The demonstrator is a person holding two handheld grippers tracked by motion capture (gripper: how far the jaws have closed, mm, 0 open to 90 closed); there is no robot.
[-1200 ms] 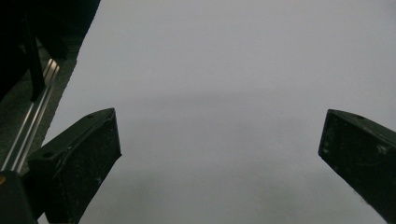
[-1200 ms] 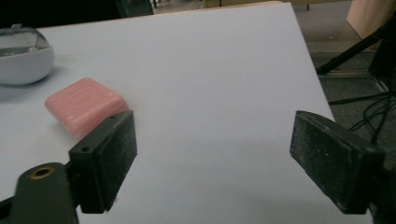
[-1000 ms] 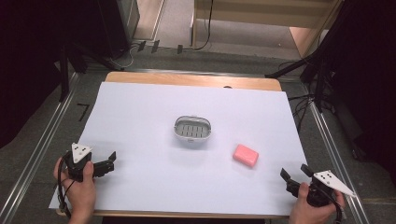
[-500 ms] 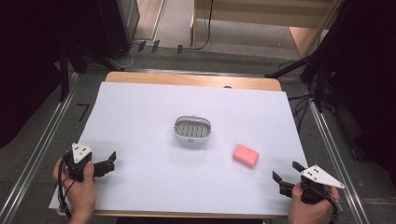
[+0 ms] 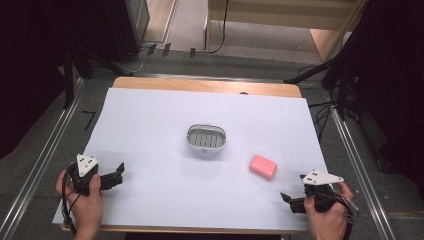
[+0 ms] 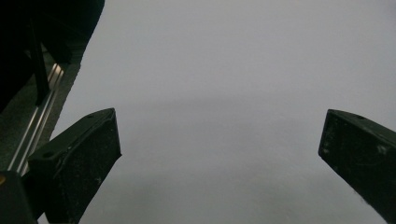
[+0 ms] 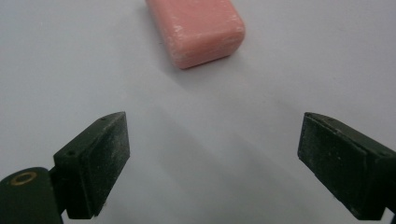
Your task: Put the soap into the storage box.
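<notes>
Just starting: pink rectangular soap bar (image 5: 263,166) untouched at 4 o'clock of white oval slotted dish (image 5: 206,138); right gripper (image 7: 212,154) aimed at it w/ jaws just opening, empty; left gripper (image 6: 219,154) agape, idle. Grab + placing left.

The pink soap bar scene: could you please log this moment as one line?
right hand-held gripper: open, jaws just opening, empty, facing pink soap bar | left hand-held gripper: open, empty | soap dish: empty

On the surface (image 5: 150,120) the slotted dish (image 5: 206,139) sits near the middle, the soap bar (image 5: 263,166) lies to its right and nearer the person, the right claw (image 5: 288,200) waits just before the bar, and the left claw (image 5: 118,172) rests well apart at the near left.
</notes>
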